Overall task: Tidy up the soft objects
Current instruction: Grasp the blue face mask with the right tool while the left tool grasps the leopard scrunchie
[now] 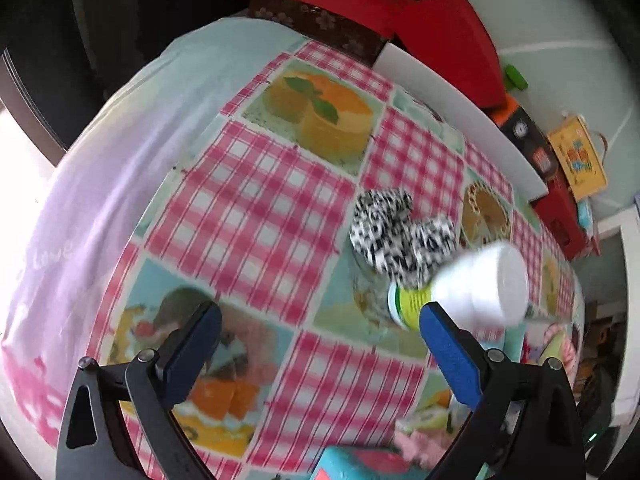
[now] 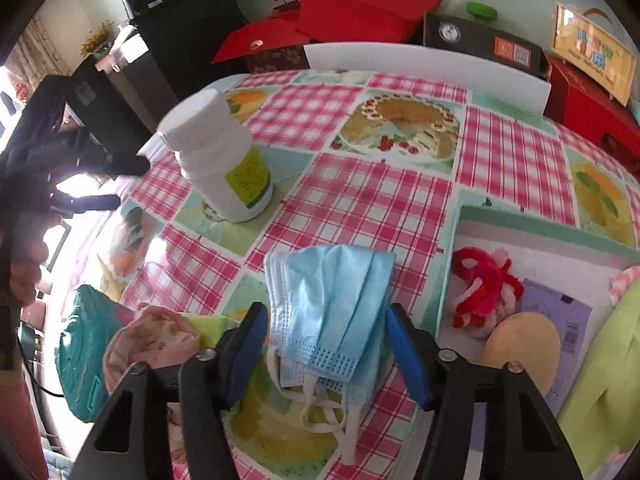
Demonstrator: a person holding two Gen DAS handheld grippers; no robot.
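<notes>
In the right wrist view, a stack of blue face masks (image 2: 332, 308) lies on the checked tablecloth between the open fingers of my right gripper (image 2: 326, 344), which straddles it. A white box (image 2: 552, 236) to the right holds a red and pink fuzzy toy (image 2: 486, 292), a tan sponge (image 2: 522, 350) and a purple packet (image 2: 568, 320). In the left wrist view, my left gripper (image 1: 320, 320) is open and empty above the cloth. A black-and-white patterned cloth (image 1: 400, 232) lies beyond it, beside a white bottle (image 1: 464, 288).
The white bottle (image 2: 224, 160) stands upright left of centre on the table. A pink cloth (image 2: 152, 340) and a teal pouch (image 2: 84, 348) lie at the near left. A white board (image 2: 424, 64), red boxes (image 2: 360, 12) and a black box (image 2: 484, 44) line the far edge.
</notes>
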